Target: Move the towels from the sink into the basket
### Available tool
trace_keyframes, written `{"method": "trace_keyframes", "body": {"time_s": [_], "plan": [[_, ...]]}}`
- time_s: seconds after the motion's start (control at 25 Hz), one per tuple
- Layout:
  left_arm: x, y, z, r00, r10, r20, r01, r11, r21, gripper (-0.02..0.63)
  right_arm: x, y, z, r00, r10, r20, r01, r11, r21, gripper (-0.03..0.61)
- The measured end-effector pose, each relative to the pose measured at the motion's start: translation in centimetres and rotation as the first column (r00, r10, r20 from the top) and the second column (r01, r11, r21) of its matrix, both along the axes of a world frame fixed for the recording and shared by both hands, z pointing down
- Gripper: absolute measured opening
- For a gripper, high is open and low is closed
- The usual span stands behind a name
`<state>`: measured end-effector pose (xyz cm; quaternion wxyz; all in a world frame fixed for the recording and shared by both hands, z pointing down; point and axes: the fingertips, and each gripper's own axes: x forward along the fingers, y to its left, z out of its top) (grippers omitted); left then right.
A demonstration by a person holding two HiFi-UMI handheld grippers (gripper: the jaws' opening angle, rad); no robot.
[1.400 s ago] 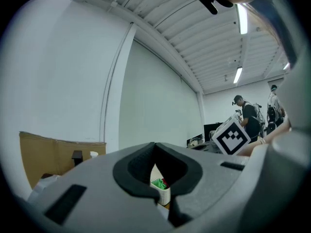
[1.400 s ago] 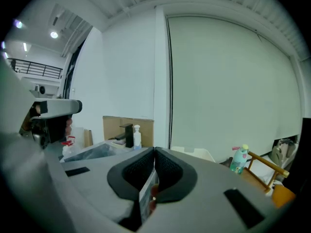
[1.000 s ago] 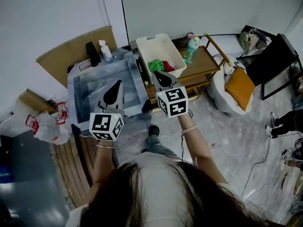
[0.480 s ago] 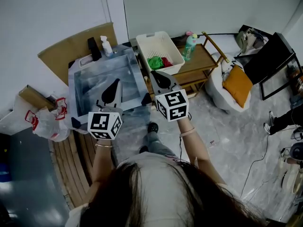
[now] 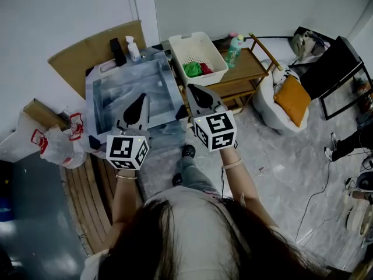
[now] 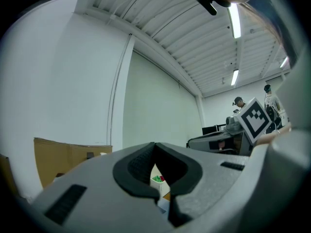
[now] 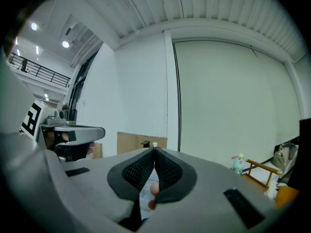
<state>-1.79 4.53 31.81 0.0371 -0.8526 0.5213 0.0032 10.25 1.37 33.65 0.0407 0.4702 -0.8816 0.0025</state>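
Observation:
The steel sink point(image 5: 99, 101) shows only bare metal, with no towel visible in it. To its right, the white basket point(image 5: 182, 46) holds a green towel point(image 5: 192, 70) and a red towel point(image 5: 205, 69). My left gripper point(image 5: 141, 98) hangs over the sink's near part, shut and empty. Held level, my right gripper point(image 5: 192, 89) is shut with nothing in it, a little short of the basket's near rim. In the left gripper view the jaws point(image 6: 154, 145) meet at the tips, and the basket point(image 6: 156, 180) shows through the gap. The right gripper view shows its jaws point(image 7: 154, 150) closed.
A spray bottle point(image 5: 133, 48) and a dark object point(image 5: 118, 52) stand at the sink's back. A green bottle point(image 5: 234, 51) stands on the wooden cart point(image 5: 250, 73) under the basket. There is cardboard point(image 5: 87, 57) behind the sink, a plastic bag point(image 5: 53, 147) at its left and an orange cushion point(image 5: 289, 101) at the right.
Both grippers have drawn back toward me. The right one now sits farther from the basket, and the left has moved nearer the sink's front edge. Both have stayed shut.

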Motion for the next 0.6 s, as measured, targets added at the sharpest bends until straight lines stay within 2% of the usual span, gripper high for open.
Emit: {"method": "trace_keyframes", "body": {"time_s": [0.6], "plan": [[-1.1,1.3,0.9,0.999,-0.031,-0.035,0.030,0.999,-0.017,0.006,-0.3,2.4,-0.4,1.000,-0.006,-0.016,0.006,1.000,0.011,0.025]]}}
